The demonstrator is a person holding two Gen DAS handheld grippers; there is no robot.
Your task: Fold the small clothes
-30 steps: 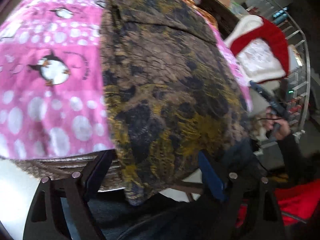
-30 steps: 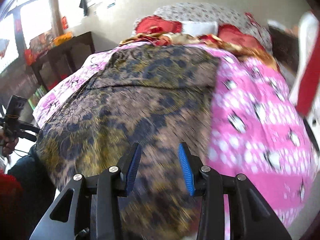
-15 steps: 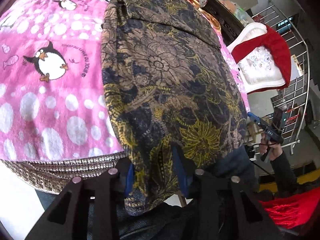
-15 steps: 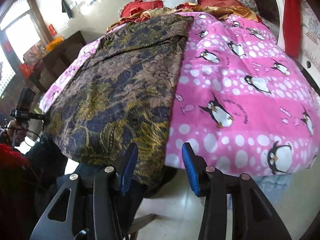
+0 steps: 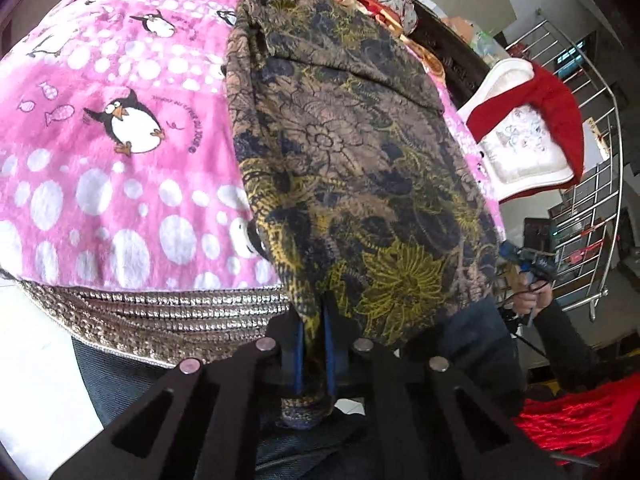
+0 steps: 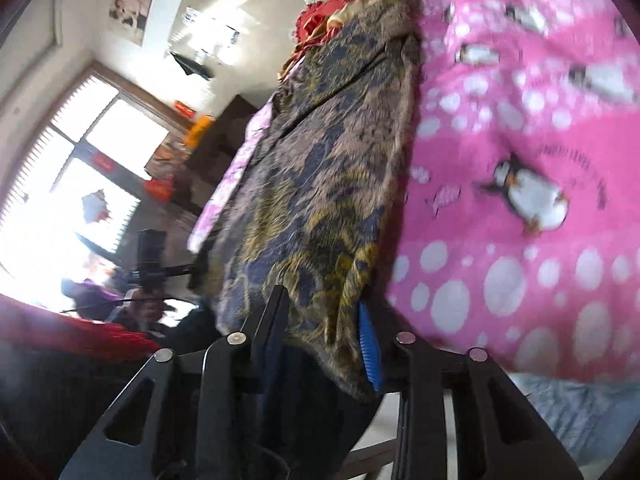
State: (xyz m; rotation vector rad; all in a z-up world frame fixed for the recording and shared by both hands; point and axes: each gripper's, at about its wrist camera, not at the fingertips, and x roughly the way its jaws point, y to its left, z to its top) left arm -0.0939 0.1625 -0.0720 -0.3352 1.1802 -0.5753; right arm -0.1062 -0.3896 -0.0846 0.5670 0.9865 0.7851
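Note:
A brown, navy and yellow floral garment point(image 5: 352, 168) lies lengthwise on a pink penguin blanket point(image 5: 112, 168), its near hem hanging over the bed's edge. My left gripper point(image 5: 312, 344) is shut on one corner of that hem, and cloth bunches out below the blue pads. In the right wrist view the same garment point(image 6: 328, 184) runs away from the other hem corner. My right gripper point(image 6: 320, 340) straddles that corner, tilted, its jaws closing with cloth between them and a gap still showing. The right gripper point(image 5: 524, 260) also shows small in the left wrist view.
A white chair with a red cover point(image 5: 528, 136) and a steel railing point(image 5: 600, 208) stand to the right of the bed. Red cloth point(image 5: 580, 420) lies low at the right. Pillows point(image 6: 324, 20) pile at the bed's head. A bright window point(image 6: 80, 168) and a dark cabinet point(image 6: 224, 132) are on the other side.
The left jaws have closed onto the garment's hem. The right gripper has dropped and rolled to the other hem corner, and its jaws have narrowed around the cloth.

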